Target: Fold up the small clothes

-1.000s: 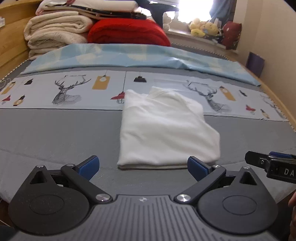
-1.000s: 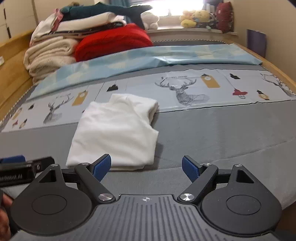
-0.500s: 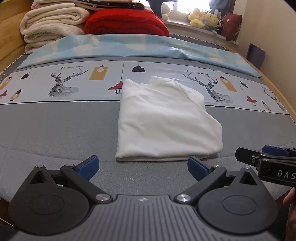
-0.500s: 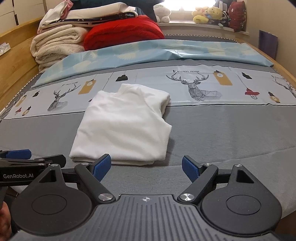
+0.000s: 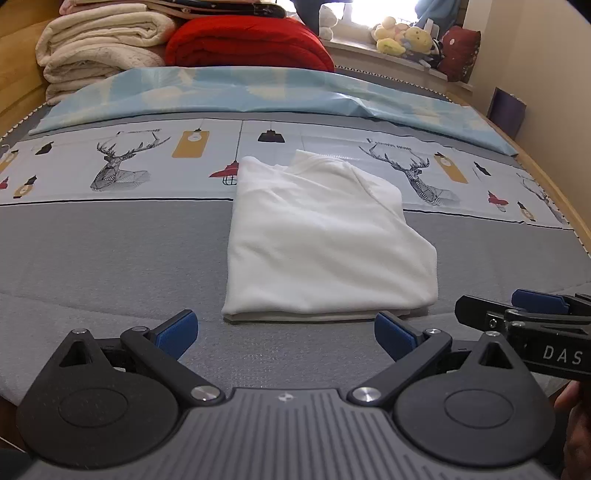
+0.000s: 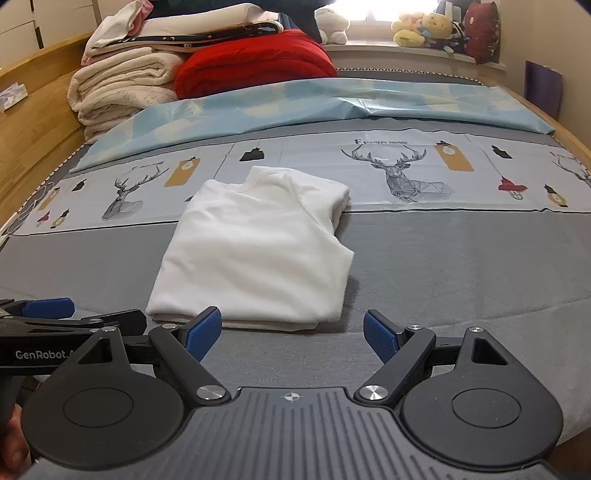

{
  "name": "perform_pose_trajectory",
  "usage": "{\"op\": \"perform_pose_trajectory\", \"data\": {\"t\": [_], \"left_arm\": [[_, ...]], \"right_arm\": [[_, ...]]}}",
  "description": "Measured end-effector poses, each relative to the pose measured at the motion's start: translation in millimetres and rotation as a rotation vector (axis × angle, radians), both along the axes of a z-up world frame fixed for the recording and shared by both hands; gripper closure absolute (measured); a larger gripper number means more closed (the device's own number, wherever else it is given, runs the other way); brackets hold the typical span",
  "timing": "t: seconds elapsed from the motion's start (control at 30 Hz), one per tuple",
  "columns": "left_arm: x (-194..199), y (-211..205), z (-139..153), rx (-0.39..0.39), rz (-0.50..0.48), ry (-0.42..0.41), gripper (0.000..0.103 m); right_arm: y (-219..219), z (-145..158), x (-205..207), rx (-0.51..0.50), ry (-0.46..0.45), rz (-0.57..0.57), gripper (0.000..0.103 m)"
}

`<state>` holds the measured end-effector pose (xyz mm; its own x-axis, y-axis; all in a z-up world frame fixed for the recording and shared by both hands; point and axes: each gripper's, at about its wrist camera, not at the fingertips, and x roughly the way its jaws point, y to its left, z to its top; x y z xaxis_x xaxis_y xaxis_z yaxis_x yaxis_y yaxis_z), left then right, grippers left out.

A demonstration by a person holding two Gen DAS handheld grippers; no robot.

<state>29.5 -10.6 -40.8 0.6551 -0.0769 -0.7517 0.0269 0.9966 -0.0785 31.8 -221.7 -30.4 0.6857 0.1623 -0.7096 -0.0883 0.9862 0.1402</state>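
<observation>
Both views have tipped slightly downward, the shirt unmoved. The left gripper (image 5: 282,330) and right gripper (image 6: 291,332) hang wide open and empty at the bed's (image 5: 110,258) near edge. The folded white shirt (image 5: 321,243) lies mid-bed, long axis running away, collar far. Beyond: blue sheet (image 5: 258,92), red blanket (image 5: 247,44).

wooden-framed bed (image 6: 33,147) against beige wall (image 5: 546,74); bright window (image 6: 369,9) behind sill (image 5: 388,61) holding plush toys (image 5: 402,38).

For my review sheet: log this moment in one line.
white garment: folded, on bed | left gripper: open, empty | right gripper: open, empty
</observation>
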Motion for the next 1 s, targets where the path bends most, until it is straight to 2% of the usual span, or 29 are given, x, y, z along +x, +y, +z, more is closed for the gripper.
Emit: {"op": "perform_pose_trajectory", "data": {"t": [1.0], "left_arm": [[0.5, 0.0, 0.4, -0.013, -0.006, 0.008, 0.001]], "right_arm": [[3.9, 0.1, 1.1, 0.004, 0.008, 0.014, 0.018]]}}
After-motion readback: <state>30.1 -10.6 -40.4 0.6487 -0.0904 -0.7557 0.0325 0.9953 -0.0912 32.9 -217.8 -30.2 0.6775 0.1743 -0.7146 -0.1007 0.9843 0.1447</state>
